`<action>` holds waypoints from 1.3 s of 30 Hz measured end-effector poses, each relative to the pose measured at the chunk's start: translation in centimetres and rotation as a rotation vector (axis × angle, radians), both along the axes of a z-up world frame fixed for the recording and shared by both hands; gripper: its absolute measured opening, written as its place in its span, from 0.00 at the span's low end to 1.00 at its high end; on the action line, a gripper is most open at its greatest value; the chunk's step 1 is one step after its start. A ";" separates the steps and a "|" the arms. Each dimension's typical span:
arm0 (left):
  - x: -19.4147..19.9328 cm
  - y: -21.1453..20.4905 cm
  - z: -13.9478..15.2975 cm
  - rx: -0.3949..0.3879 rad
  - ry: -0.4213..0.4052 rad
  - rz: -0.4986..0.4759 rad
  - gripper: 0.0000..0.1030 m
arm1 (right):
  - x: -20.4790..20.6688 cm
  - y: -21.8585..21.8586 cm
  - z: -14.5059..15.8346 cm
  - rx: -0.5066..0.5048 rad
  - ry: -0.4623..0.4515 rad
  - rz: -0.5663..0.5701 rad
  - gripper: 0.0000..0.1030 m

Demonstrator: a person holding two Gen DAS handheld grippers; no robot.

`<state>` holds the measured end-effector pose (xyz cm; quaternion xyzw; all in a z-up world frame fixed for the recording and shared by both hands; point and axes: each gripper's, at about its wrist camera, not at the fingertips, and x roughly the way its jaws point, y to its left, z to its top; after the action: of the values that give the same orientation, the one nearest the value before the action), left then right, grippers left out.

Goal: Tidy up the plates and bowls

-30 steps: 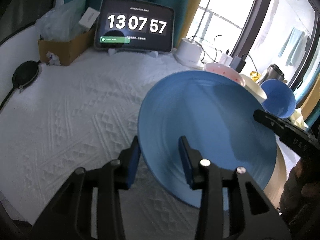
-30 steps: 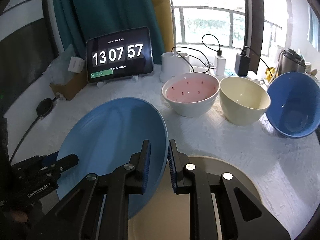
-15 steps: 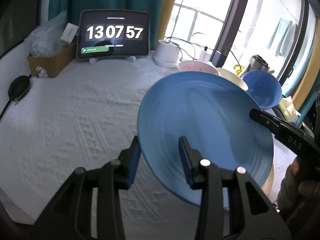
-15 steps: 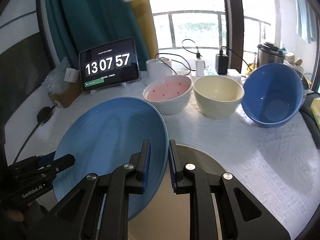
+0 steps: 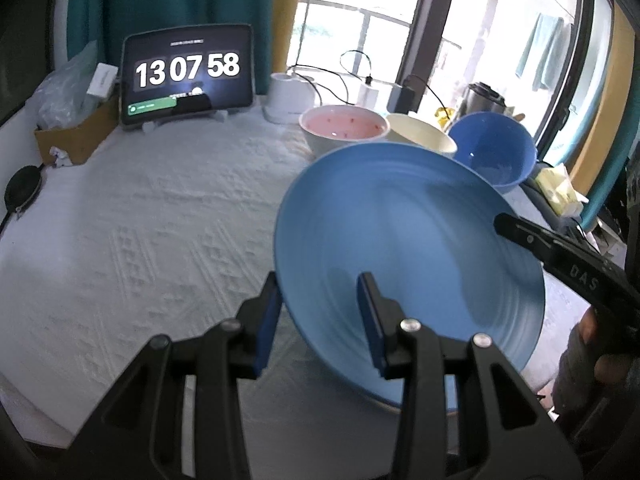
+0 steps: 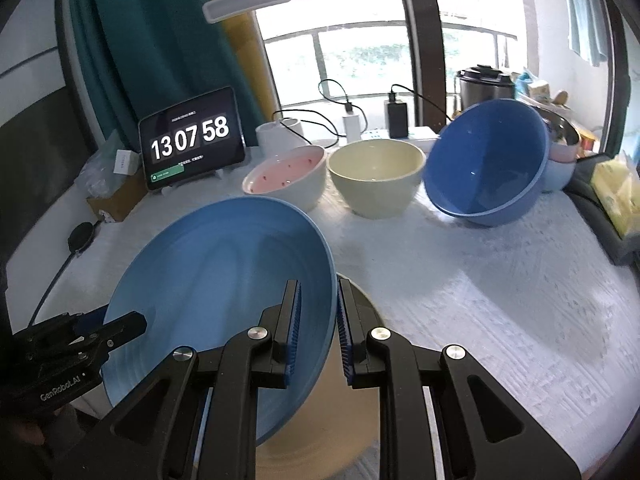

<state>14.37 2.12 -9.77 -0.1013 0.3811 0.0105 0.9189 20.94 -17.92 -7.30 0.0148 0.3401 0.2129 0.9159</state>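
A large blue plate (image 5: 400,232) (image 6: 224,272) hangs tilted above the white tablecloth, held at two sides. My left gripper (image 5: 322,320) is shut on its near left rim, one finger under the rim and one on the plate's face. My right gripper (image 6: 316,320) is shut on the opposite rim. Each gripper shows in the other's view: the left gripper (image 6: 80,340) and the right gripper (image 5: 560,256). A beige plate (image 6: 360,400) lies on the table below the blue one. Behind stand a pink-lined bowl (image 6: 288,176), a cream bowl (image 6: 376,176) and a tilted blue bowl (image 6: 488,164).
A tablet showing a clock (image 5: 188,76) stands at the back, beside a cardboard box (image 5: 72,136) and a white appliance with cables (image 5: 288,96). A black round object (image 5: 22,192) lies at the left edge. A yellow tissue pack (image 6: 616,196) sits at the right.
Both grippers have carried the blue plate to the right across the table, keeping their grip. The three bowls have come more fully into view and the tablet has slid left.
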 end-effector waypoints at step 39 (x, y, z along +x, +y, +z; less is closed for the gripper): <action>0.6 -4.4 -2.8 0.200 0.127 -0.027 0.40 | 0.7 -3.5 -3.9 0.025 0.094 -0.023 0.19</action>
<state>14.99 -2.24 -12.55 -0.0030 0.4369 0.0428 0.8985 21.67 -21.45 -11.23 0.0401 0.3801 0.2058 0.9009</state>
